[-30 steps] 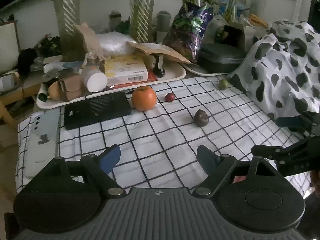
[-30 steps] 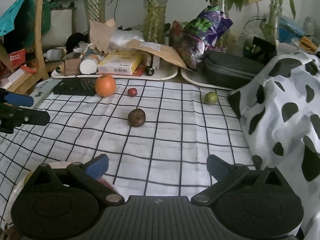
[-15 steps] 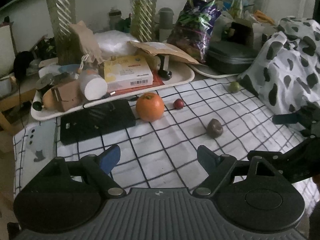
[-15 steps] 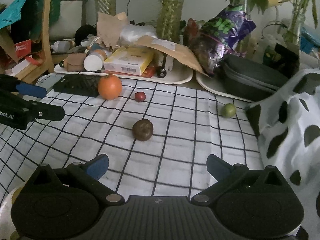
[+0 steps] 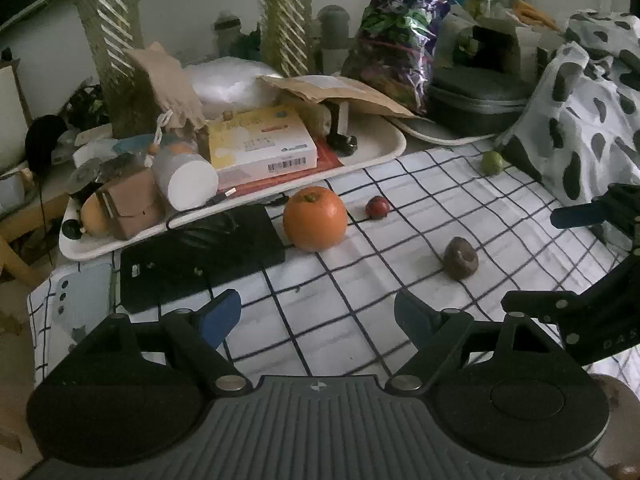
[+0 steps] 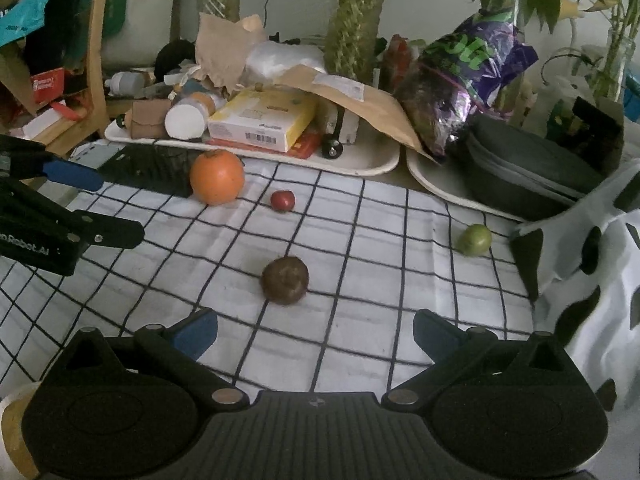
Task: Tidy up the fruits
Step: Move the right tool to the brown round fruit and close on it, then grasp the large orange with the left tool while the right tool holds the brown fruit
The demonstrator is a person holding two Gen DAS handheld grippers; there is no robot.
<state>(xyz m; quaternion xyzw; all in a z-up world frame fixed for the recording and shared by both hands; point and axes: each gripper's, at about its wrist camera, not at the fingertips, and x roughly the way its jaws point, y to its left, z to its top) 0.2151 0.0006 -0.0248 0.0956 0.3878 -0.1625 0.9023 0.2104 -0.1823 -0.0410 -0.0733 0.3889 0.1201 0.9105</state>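
Several fruits lie on the black-and-white checked cloth [image 5: 360, 312]: an orange [image 5: 315, 218], a small red fruit [image 5: 377, 207], a brown fruit [image 5: 461, 258] and a green fruit [image 5: 491, 163]. In the right wrist view they are the orange [image 6: 217, 176], red fruit [image 6: 282, 200], brown fruit [image 6: 285, 280] and green fruit [image 6: 474, 239]. My left gripper [image 5: 318, 316] is open and empty, a short way in front of the orange. My right gripper [image 6: 314, 330] is open and empty, just in front of the brown fruit.
A white tray [image 5: 372, 152] of boxes and clutter lines the back edge, with a black flat device [image 5: 200, 252] and a phone [image 5: 76, 296] at the left. A spotted cloth [image 5: 592, 112] rises on the right. A plate rim [image 6: 12, 428] shows at lower left.
Both grippers have moved forward over the cloth toward the fruits, which now look larger and closer. Both stay open.
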